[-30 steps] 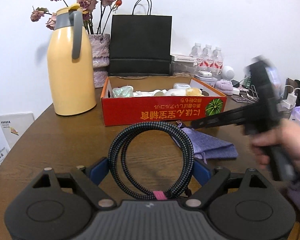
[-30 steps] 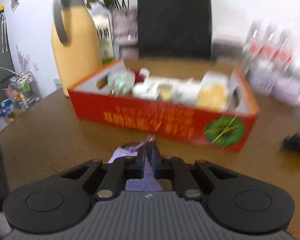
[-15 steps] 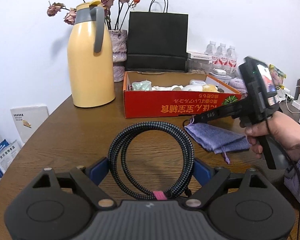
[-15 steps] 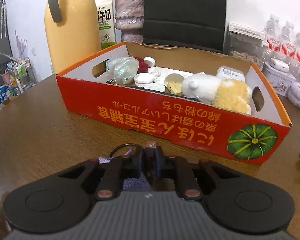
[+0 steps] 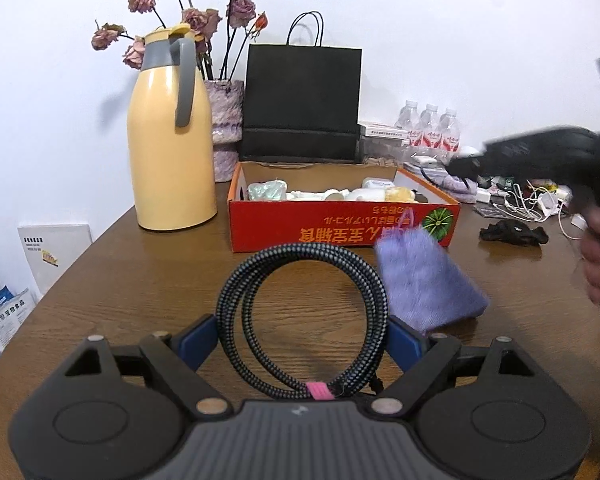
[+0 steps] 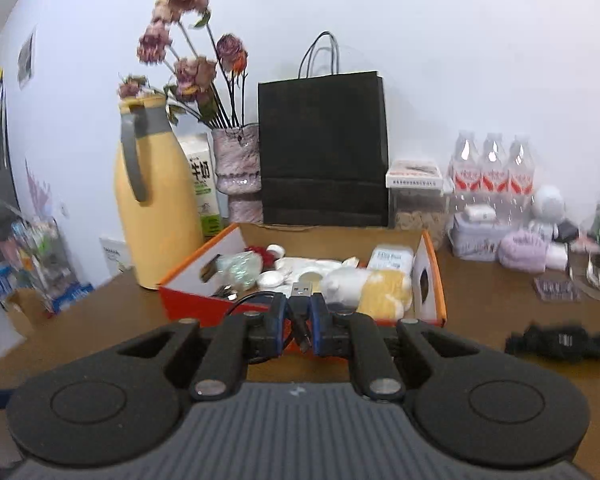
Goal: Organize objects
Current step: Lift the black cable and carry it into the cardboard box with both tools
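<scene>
The left claw (image 5: 300, 338) holds a coiled braided cable (image 5: 300, 320) between its blue pads, above the wooden surface (image 5: 140, 280). The right claw (image 6: 296, 314) is closed narrow on a USB plug (image 6: 301, 294) — a thin black lead trails from it. I judge the step to be carrying both to the red box (image 6: 204, 304); next comes lowering in without snagging. Only the left view shows the purple pouch (image 5: 424, 280) — only the right shows the box's contents plainly.
</scene>
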